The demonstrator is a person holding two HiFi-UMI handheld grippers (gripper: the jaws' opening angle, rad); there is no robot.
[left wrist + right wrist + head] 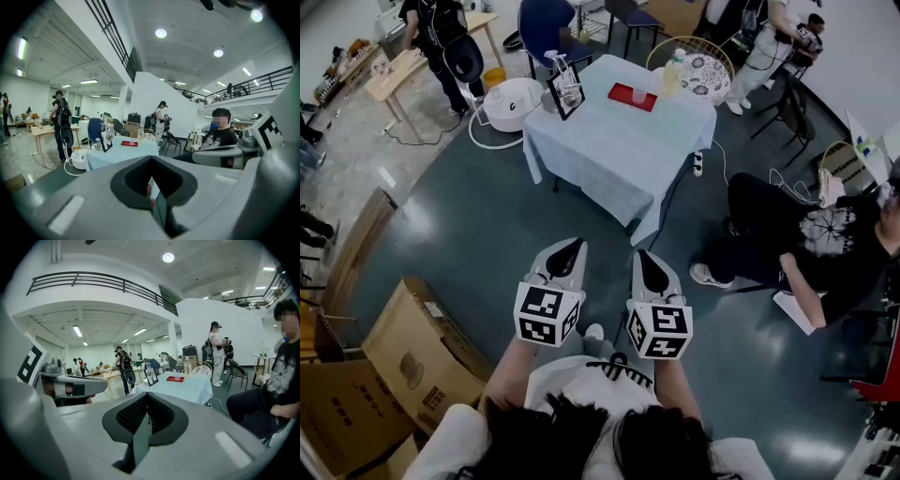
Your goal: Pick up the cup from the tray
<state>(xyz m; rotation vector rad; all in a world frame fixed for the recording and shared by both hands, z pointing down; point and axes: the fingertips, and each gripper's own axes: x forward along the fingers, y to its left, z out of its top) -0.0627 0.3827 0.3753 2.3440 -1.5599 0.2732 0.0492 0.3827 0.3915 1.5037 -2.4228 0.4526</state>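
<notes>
A small clear cup [639, 95] stands on a red tray [632, 97] on a table under a light blue cloth [619, 150], far ahead of me. Both grippers are held close to my body, well short of the table. The left gripper [573, 247] and the right gripper [644, 256] point toward it, jaws together with nothing between them. In the left gripper view the tray [129, 143] is a small red strip beyond the shut left gripper [153, 190]. The right gripper view shows the tray [175, 378] and cup [178, 376] past the shut right gripper [146, 414].
On the table also stand a framed picture [565, 92] and a bottle [673, 71]. A white round appliance [513, 101] with a hose sits on the floor left of it. Cardboard boxes [403, 361] lie at my left. A seated person [811, 246] is at the right. Dark floor lies between me and the table.
</notes>
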